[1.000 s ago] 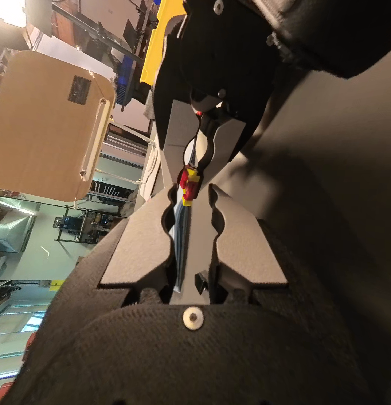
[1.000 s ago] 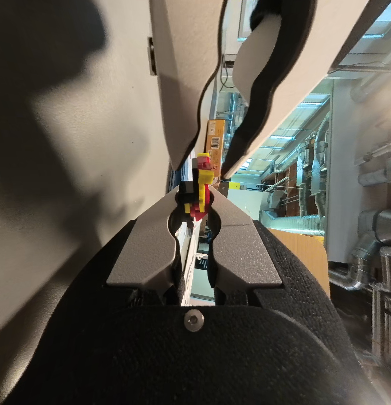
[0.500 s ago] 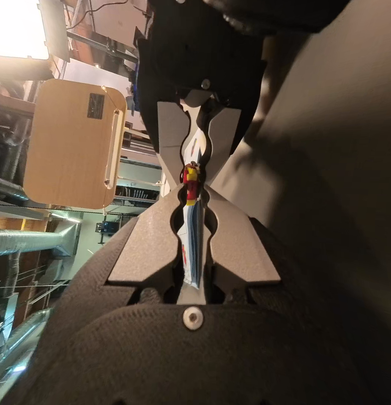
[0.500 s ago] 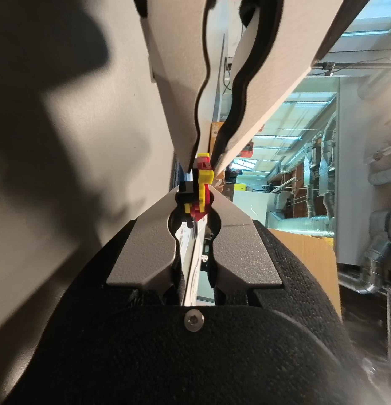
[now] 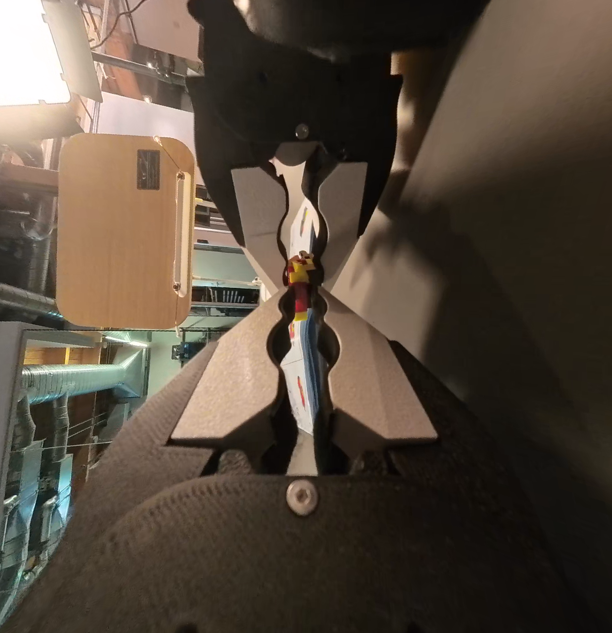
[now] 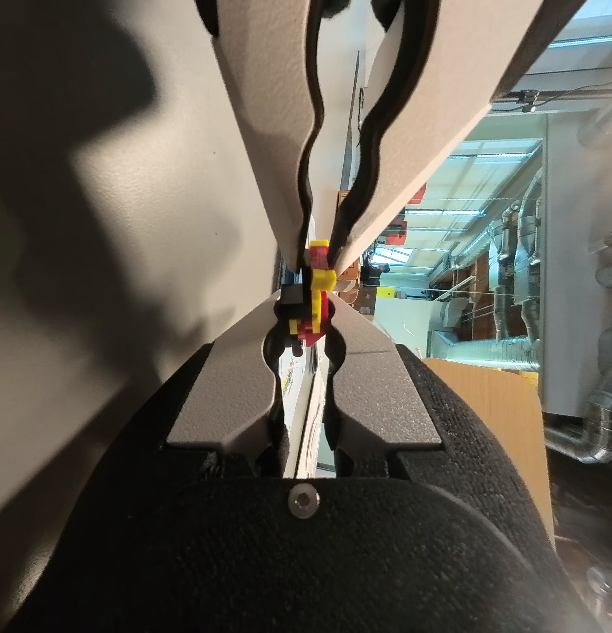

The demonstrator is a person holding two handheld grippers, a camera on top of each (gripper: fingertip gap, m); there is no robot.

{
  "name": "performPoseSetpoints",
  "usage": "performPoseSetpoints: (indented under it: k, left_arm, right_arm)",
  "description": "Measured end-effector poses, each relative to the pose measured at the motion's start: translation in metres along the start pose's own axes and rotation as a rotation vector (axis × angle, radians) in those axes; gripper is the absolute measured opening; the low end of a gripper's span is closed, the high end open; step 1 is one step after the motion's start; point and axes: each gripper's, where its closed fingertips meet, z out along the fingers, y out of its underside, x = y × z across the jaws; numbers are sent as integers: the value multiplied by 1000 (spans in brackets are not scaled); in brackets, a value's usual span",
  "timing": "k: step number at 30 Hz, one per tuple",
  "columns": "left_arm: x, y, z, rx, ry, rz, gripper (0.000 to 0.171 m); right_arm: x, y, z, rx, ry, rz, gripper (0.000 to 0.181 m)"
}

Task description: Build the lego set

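While both grippers pinch the small red, yellow and black lego model [image 6: 311, 301] tip to tip, your right gripper [image 6: 302, 310] clamped on its lower end and your left gripper [image 5: 302, 298] closed on the other, press straight along their shared line without twisting. You have open air around you, but the grey desk [image 6: 143, 212] lies close alongside, with the instruction booklet [image 5: 302, 376] on it.

lego model [image 6: 313, 301] partly hidden between tool tips, booklet [image 5: 302, 373] mostly hidden

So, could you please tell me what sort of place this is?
Probably an industrial workshop or lab: silver ventilation ducts, stacked brown cardboard boxes and a rounded light wooden panel stand behind the grey table.
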Motion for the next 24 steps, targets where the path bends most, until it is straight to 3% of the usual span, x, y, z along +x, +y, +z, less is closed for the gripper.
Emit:
performPoseSetpoints:
  k: [4,6,8,14,18,24]
  left_arm:
    - [-1,-2,-1,45,2,-121,9]
    - [0,-2,-4,73,45,-238,28]
    - [-1,1,-7,86,68,-282,30]
    - [6,3,-4,70,71,-184,23]
    - [3,2,-3,58,20,-97,9]
    - [1,1,-4,37,15,-66,9]
  right_arm:
    - [2,-2,-1,11,9,4,16]
    - [2,-2,-2,14,11,5,16]
    - [2,-2,-2,15,10,4,16]
    - [1,-3,-2,19,4,14,16]
    - [-1,-4,-3,21,-4,3,15]
    - [0,-6,-5,49,-3,22,16]
